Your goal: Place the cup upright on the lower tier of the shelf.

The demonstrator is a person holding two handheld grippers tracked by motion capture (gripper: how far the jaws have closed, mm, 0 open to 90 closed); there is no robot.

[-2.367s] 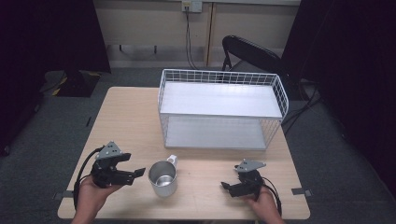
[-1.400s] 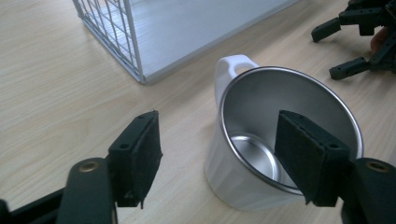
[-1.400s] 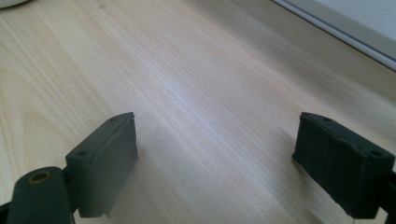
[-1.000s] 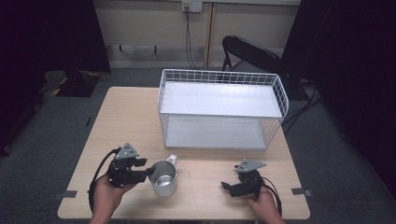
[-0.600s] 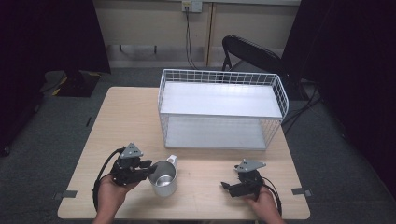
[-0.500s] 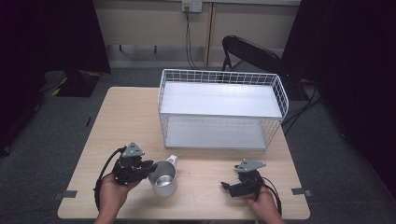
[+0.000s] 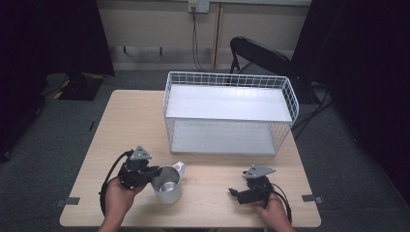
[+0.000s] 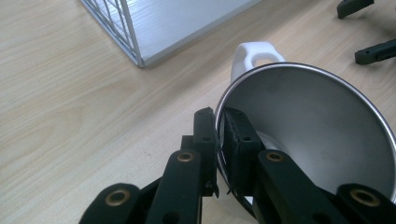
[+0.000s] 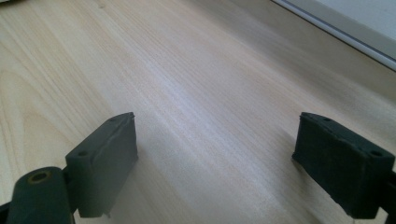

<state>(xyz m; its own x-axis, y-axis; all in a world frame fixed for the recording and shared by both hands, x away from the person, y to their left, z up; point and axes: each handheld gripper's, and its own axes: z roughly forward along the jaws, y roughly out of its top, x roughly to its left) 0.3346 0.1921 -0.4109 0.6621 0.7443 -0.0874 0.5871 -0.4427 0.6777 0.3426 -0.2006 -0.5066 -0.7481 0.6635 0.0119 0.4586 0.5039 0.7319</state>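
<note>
Table: a pale wood-grain rectangular tabletop point(image 7: 125, 121), seen from above, set on dark grey carpet point(image 7: 53, 125).
Room: a cream back wall with a socket and hanging black cable point(image 7: 196, 34); a black folding chair point(image 7: 258, 53) behind the table; dark drapes at both sides.
Rack: a white wire basket shelf with two white boards point(image 7: 229, 113) at the far middle of the table.
Mug: a shiny steel mug with a white handle point(image 7: 168, 183) stands upright near the front edge, left of centre, handle toward the rack.
Left gripper point(image 7: 153, 172): its jaws have just been closing and now pinch the mug's rim, one pad outside the wall, one inside, as the left gripper view shows.
Right gripper point(image 7: 234, 195): rests low at the front right, jaws spread wide over bare wood, nothing between them.
Change: against the earliest frame, the left hand has come in from the table's left side to the mug; the mug, rack and right hand keep their places.
</note>
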